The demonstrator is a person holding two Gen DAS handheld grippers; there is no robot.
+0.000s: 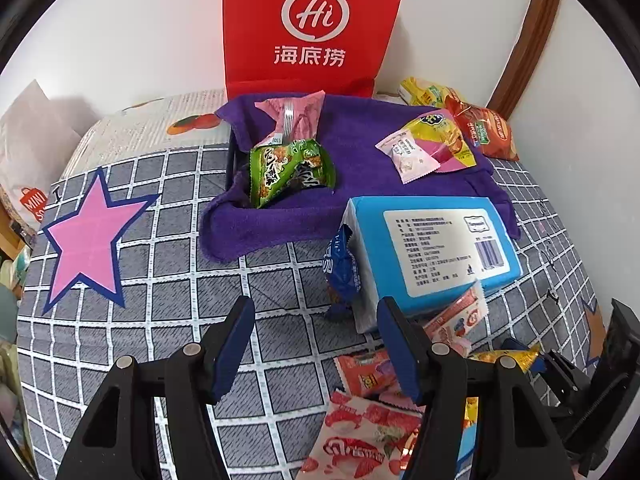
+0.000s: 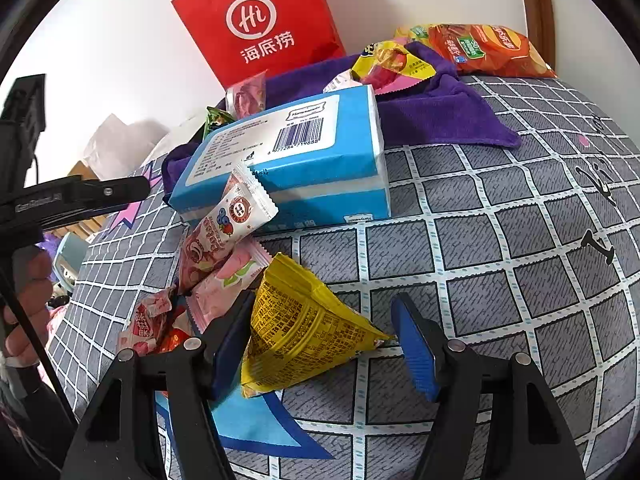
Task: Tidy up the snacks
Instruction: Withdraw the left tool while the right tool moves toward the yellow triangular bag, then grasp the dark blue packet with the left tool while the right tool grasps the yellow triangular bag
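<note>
My left gripper (image 1: 318, 346) stands open above the checked bedsheet (image 1: 168, 280), with nothing between its fingers. Just ahead of it a blue packet (image 1: 340, 268) leans on a blue tissue box (image 1: 432, 240). Red and pink snack packets (image 1: 368, 420) lie by its right finger. My right gripper (image 2: 324, 344) is open around a yellow triangular packet (image 2: 304, 328). The left pad lies close against the packet and the right pad stands just off its tip. Behind it, pink packets (image 2: 224, 240) are piled against the tissue box (image 2: 304, 160). A green snack (image 1: 288, 172) and a pink packet (image 1: 292, 116) sit in a towel-lined basket.
A purple towel (image 1: 360, 184) drapes the dark basket and carries several packets (image 1: 424, 148). A red chip bag (image 1: 484, 132) lies at the back right. A red paper bag (image 1: 312, 28) stands against the wall. A person's hand (image 2: 24, 300) holds the left gripper's body (image 2: 80, 196).
</note>
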